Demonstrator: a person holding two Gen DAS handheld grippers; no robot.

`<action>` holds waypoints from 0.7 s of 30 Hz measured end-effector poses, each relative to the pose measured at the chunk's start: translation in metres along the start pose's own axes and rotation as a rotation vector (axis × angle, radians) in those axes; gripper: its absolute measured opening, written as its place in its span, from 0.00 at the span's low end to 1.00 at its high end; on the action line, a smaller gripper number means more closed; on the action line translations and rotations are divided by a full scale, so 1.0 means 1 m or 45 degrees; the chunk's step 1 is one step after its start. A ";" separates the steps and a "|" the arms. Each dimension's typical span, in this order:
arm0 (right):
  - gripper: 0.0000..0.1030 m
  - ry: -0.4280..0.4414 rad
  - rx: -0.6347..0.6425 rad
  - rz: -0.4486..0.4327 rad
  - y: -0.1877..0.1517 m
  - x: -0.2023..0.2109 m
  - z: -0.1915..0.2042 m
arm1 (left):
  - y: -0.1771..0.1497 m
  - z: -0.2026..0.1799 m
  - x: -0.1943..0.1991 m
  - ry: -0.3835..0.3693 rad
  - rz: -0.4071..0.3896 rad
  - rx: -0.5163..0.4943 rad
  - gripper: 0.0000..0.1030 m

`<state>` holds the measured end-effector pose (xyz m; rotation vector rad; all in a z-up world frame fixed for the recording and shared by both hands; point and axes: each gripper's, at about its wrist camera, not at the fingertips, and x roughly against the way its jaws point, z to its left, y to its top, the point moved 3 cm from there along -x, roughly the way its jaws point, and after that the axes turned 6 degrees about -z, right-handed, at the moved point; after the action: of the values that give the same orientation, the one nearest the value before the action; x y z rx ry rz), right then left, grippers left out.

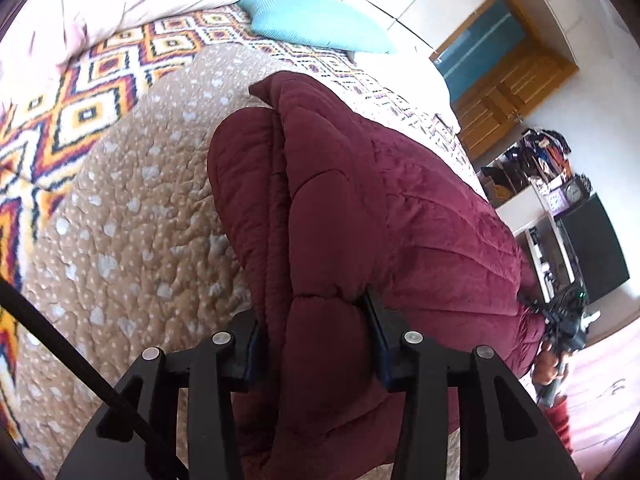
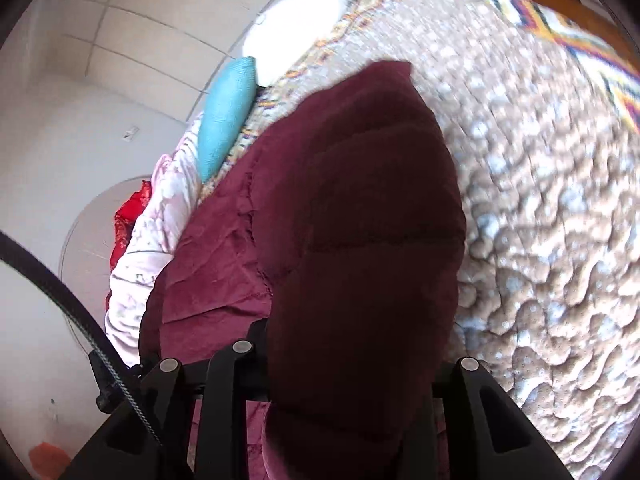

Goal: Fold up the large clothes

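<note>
A bed (image 1: 120, 208) under a tan dotted quilt (image 2: 540, 200) carries a maroon padded jacket (image 1: 340, 200), bunched across its near side. A teal pillow (image 1: 316, 24) lies at the far end. The left tongs (image 1: 316, 340) pinch a thick jacket fold; the right tongs (image 2: 352, 364) grip another fold.
</note>
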<state>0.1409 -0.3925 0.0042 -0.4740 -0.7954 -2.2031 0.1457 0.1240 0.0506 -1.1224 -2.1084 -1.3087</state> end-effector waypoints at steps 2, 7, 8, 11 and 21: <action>0.31 -0.025 0.014 0.016 0.000 -0.003 -0.002 | -0.006 0.004 -0.003 0.022 0.008 0.014 0.43; 0.69 -0.187 0.024 0.013 -0.005 -0.015 -0.016 | -0.013 0.014 -0.001 0.070 0.003 0.074 0.53; 0.69 -0.192 0.032 -0.007 -0.005 -0.009 -0.015 | -0.013 0.015 0.005 0.083 -0.007 0.077 0.53; 0.69 -0.230 0.070 -0.064 -0.002 0.014 -0.013 | -0.012 0.017 0.034 0.172 -0.075 0.029 0.53; 0.70 -0.417 0.278 -0.335 -0.010 0.111 0.026 | -0.011 -0.001 0.091 0.384 -0.218 -0.148 0.53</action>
<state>0.0626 -0.4273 0.0798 -0.6610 -1.3234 -2.2689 0.0832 0.1584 0.1083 -0.7430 -1.9580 -1.5871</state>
